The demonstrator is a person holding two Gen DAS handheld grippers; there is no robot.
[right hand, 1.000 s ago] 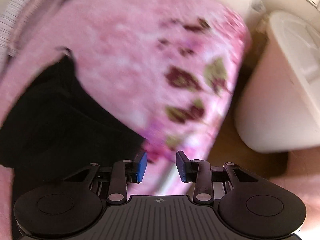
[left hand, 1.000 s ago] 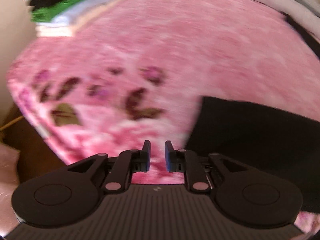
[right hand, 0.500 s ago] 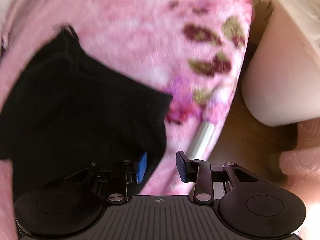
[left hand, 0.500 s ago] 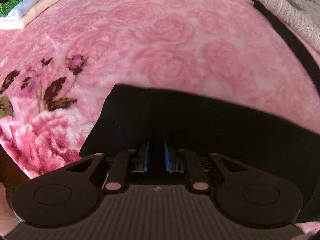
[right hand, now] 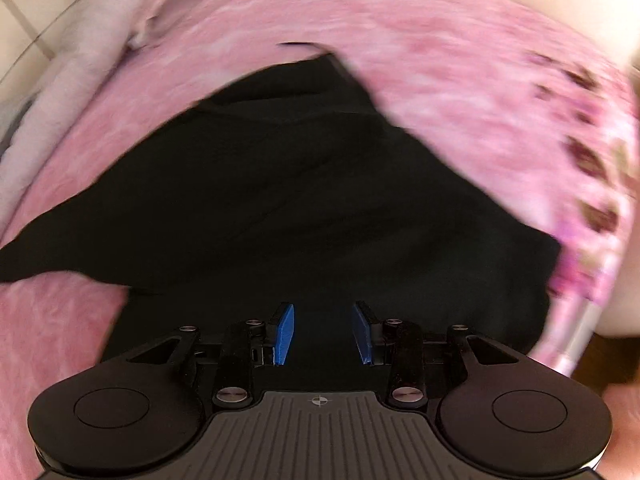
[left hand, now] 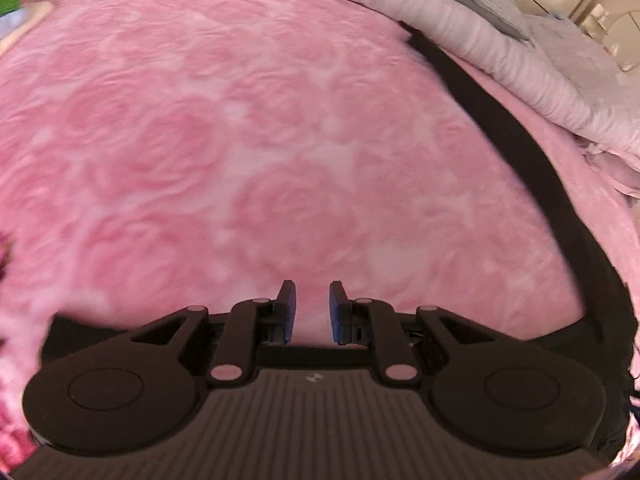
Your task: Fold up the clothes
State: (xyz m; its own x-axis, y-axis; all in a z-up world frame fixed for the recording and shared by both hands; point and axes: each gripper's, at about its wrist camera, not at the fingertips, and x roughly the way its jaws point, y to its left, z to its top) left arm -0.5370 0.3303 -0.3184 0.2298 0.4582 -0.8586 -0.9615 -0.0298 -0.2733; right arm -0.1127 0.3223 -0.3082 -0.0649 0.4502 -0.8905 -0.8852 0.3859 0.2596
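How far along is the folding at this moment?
Early. The black garment lies spread on the pink blanket, no finished fold visible. Nothing is in hand: left gripper and right gripper have empty jaws, the left just opened slightly. Folding remains.

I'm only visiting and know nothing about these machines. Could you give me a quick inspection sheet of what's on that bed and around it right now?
Surface: pink rose-patterned blanket covering the bed.
Job's things: black garment spread on the blanket, not yet folded small; its edge runs along the right of the left wrist view.
Clutter: pale bedding heaped at the far edge.
Tongs: left tongs narrowly apart, nothing between them, over the blanket; right tongs open, empty, above the garment.
Cables: nothing seen.
Surroundings: pale cabinet beyond the bedding; both views blurred.
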